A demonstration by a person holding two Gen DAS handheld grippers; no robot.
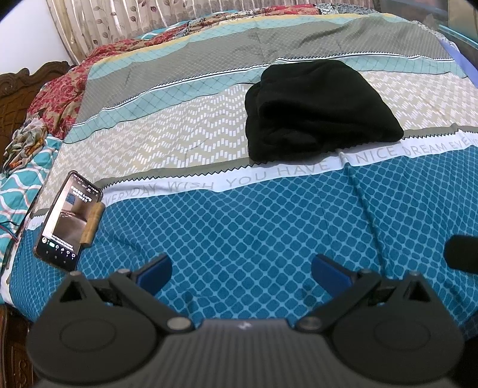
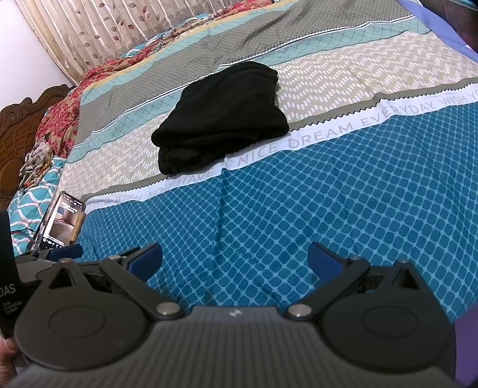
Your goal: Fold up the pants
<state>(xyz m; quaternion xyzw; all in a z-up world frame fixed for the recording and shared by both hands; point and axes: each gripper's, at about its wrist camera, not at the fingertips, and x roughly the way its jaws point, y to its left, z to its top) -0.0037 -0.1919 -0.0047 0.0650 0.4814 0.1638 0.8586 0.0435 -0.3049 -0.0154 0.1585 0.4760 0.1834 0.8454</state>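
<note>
Black pants (image 1: 319,110) lie folded into a compact stack on the patterned bedsheet (image 1: 239,226), beyond the white lettered stripe. In the right wrist view the same pants (image 2: 221,119) sit left of centre, farther up the bed. My left gripper (image 1: 240,276) hovers open over the blue diamond part of the sheet, well short of the pants, with nothing between its blue pads (image 1: 155,273). My right gripper (image 2: 234,259) is open too, over the same blue area, and holds nothing. The left gripper's blue tip (image 2: 64,251) shows at the left edge of the right wrist view.
A phone (image 1: 67,221) with a lit screen leans at the bed's left edge, also seen as phone (image 2: 59,222). Crumpled floral fabric (image 1: 56,95) lies by the carved wooden headboard (image 1: 18,86). Curtains (image 1: 134,18) hang behind the bed.
</note>
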